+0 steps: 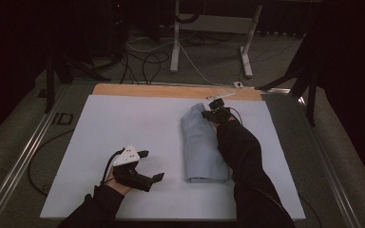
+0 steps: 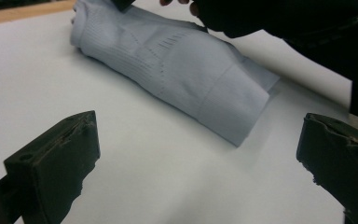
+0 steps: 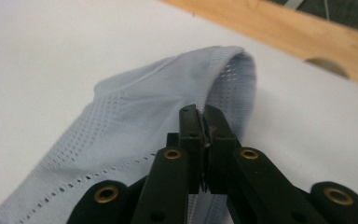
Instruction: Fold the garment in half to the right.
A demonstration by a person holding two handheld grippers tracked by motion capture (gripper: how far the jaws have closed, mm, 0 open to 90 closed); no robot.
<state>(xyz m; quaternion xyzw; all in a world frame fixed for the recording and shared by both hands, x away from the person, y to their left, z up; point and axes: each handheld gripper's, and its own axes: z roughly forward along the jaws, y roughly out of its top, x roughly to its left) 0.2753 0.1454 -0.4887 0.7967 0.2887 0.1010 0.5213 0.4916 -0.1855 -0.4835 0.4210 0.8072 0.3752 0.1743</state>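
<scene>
Right of centre on the white table cover (image 1: 123,123): folded light-blue perforated garment (image 1: 200,145), lengthwise. Right gripper (image 1: 217,113) pinching its far upper edge, jaws pressed together on the fabric. Left gripper (image 1: 152,166) lower left, jaws spread, holding nothing, well apart from cloth. Folding judged partly done; further fold or straightening likely outstanding.

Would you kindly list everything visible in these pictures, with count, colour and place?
Folded perforated fabric garment: one, pale blue-grey, right of centre on the sheet.
White sheet covering the table: one, white, under the garment.
Wooden table edge: one, light brown, along the far side.
White metal stand legs: two, white, on the floor beyond the table.
Floor cables: several, dark and white, beyond the table.
Left gripper: one, black, open, near left of the sheet.
Right gripper: one, black, shut on the garment's far end.
</scene>
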